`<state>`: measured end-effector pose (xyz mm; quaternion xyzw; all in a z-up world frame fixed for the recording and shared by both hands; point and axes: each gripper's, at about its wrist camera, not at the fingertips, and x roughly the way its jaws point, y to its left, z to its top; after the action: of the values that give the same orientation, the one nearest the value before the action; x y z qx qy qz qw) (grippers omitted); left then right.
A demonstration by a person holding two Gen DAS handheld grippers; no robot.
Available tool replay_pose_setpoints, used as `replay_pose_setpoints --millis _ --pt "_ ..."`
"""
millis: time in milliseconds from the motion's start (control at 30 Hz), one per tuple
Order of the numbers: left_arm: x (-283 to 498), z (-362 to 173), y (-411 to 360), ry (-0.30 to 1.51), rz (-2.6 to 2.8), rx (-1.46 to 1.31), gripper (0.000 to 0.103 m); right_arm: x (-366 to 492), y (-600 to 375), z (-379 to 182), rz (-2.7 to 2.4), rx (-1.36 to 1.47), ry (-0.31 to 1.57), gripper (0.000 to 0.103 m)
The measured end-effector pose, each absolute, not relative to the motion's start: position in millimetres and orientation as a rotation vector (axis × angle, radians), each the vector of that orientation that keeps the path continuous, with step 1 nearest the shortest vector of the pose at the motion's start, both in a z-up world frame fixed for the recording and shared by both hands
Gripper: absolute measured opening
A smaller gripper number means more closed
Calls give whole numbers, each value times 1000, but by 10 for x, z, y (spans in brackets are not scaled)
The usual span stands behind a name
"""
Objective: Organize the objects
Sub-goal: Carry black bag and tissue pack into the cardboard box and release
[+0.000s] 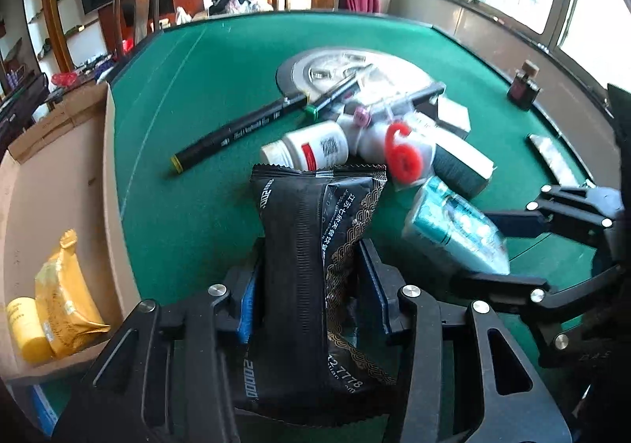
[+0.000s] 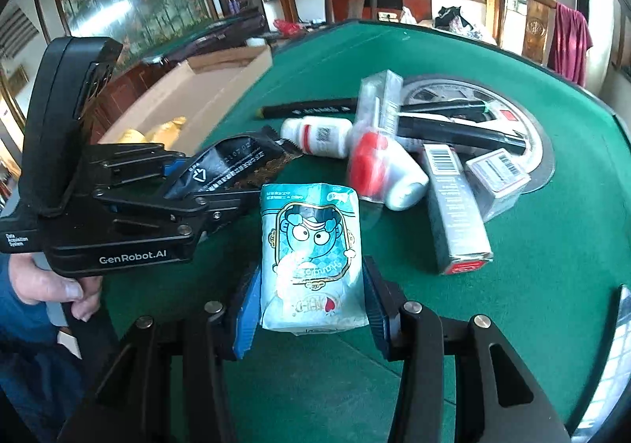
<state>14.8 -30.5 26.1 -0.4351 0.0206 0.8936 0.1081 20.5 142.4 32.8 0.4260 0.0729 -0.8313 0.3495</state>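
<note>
Black packet long axis along left jaws, top pointing away.

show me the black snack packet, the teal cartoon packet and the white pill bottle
black snack packet (image 1: 311, 230), left wrist view, middle of its front
teal cartoon packet (image 2: 311, 257), right wrist view, on the printed face
white pill bottle (image 1: 311, 149), left wrist view, on its label

The right gripper clamped a teal snack packet between its blue pads above the green table. At the left edge, a hand held the left gripper, which pinched a black packet. Toward the far edge lay a heap: a white bottle, a red-capped bottle, black markers and two boxes, with a cardboard box off the far-left corner.
</note>
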Motion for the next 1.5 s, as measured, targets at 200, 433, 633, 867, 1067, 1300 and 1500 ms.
replay_pose_setpoints --millis 200,433,633,867,1067,1300,1500 --pt "227 439 -444 27 2700 -1219 45 257 1392 453 -2177 1053 122 47" --pt "339 630 -765 -19 2793 -1146 45 224 1179 544 -2178 1074 88 47" --pt "417 783 -1253 -114 2868 -1111 45 153 799 687 -2156 1100 103 47" --pt "438 858 -1905 -227 2883 -1152 45 44 136 958 -2126 1090 175 47" --pt "262 887 -2312 -270 2863 -1215 45 -224 -430 1118 -2091 1105 189 47" --pt "-217 828 -2686 -357 2824 -1318 45 -828 -1042 1137 -2099 1183 133 47" --pt "-609 568 -2823 -465 2778 -1450 45 -1331 -1429 941 -2140 1274 67 47"
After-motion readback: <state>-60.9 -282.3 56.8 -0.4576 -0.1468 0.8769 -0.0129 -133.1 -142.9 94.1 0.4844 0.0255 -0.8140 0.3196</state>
